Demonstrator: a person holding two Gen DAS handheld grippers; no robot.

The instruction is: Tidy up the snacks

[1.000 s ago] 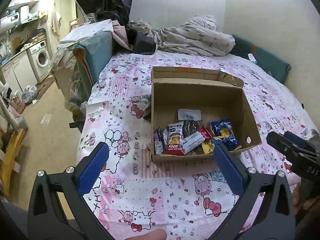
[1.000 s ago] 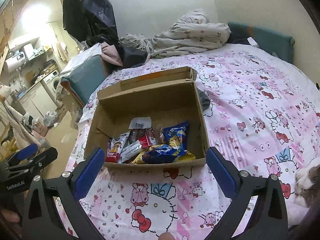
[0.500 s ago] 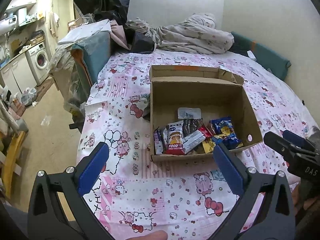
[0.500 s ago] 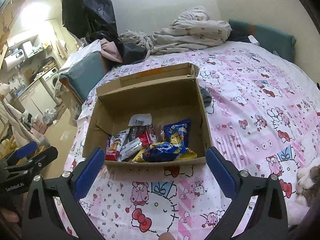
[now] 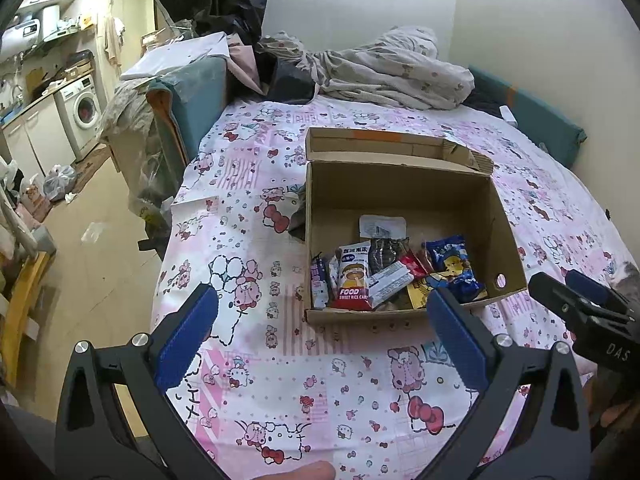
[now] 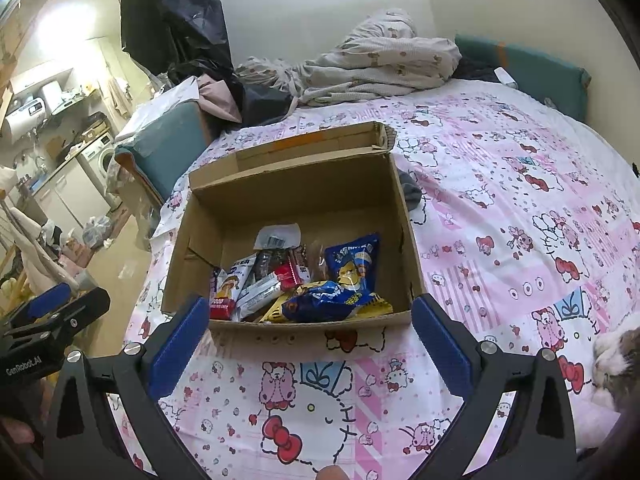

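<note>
Left gripper (image 5: 320,332) hangs above the bedsheet, jaws spread wide and empty, just short of the near wall of the cardboard box (image 5: 404,314). Right gripper (image 6: 310,332) likewise gapes wide with nothing between its blue pads (image 6: 440,344), also just short of the box's near wall; in the left wrist view its black body shows to the right of the box.

Snacks lie piled inside the box against the near wall. From the box's left side: a purple-and-white packet (image 5: 319,282), a rice-cake packet (image 5: 354,276) marked "FOOD", a silver-white bar (image 5: 390,284) lying across it, a dark wrapper (image 5: 386,250) behind, a red wrapper (image 5: 414,264), a yellow packet (image 5: 418,294), and blue packets (image 5: 450,260) toward the box's right wall. A white-labelled packet (image 5: 383,226) sits alone nearer the box's middle. The far half of the box floor is bare cardboard. The lid flap (image 5: 384,146) stands open beyond the far wall.

The box rests on a pink cartoon-print bedsheet (image 5: 280,380). Beyond the box a rumpled blanket (image 5: 392,72) is heaped by the wall. Left of the box, off the bed, stands a teal chair (image 5: 192,100); farther left, a washing machine (image 5: 86,110). A furry animal (image 6: 618,368) lies on the sheet right of the box, only partly in view.
</note>
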